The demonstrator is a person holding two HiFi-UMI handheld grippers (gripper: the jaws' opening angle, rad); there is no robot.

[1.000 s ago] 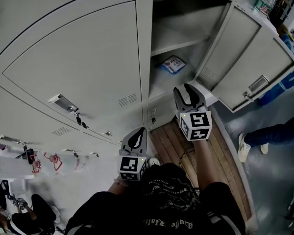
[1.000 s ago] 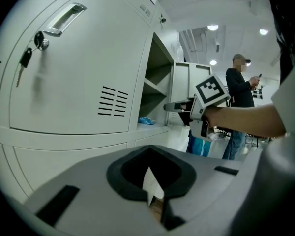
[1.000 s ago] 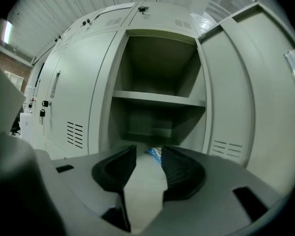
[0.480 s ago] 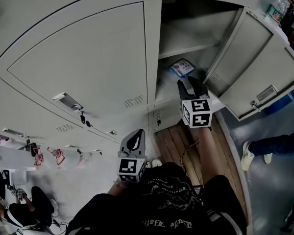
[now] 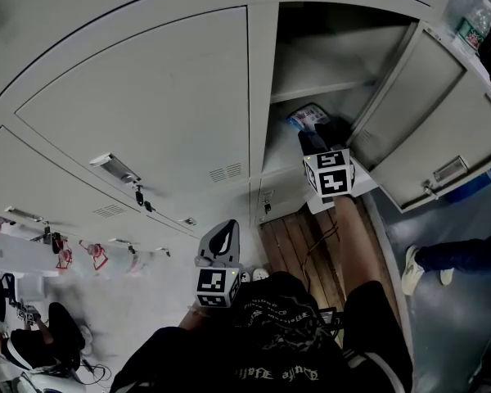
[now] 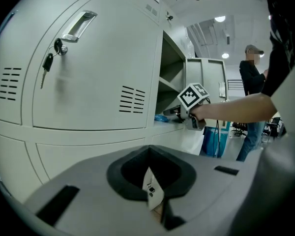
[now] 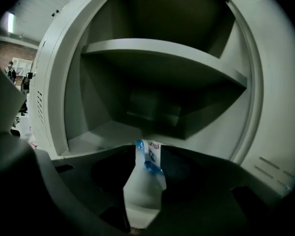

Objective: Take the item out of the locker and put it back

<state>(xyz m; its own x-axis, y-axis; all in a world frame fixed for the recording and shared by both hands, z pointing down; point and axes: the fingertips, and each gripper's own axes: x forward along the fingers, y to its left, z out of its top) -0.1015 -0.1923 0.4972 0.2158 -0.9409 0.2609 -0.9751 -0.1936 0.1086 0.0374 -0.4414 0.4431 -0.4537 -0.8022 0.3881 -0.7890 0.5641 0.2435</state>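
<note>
Right claw (image 5: 326, 134) inside the open locker (image 5: 311, 72), jaws opening, blue-white packet (image 5: 304, 118) on the locker floor showing between them; advise centring it, then closing squarely; left claw (image 5: 222, 237) shut, empty.

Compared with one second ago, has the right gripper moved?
Yes: against the locker, the right gripper went deeper inside, up to the packet, which shows between its opening jaws.

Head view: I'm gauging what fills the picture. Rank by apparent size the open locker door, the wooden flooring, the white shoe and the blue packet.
1. open locker door
2. wooden flooring
3. white shoe and blue packet: too alike to rank, and the packet is partly hidden.
</note>
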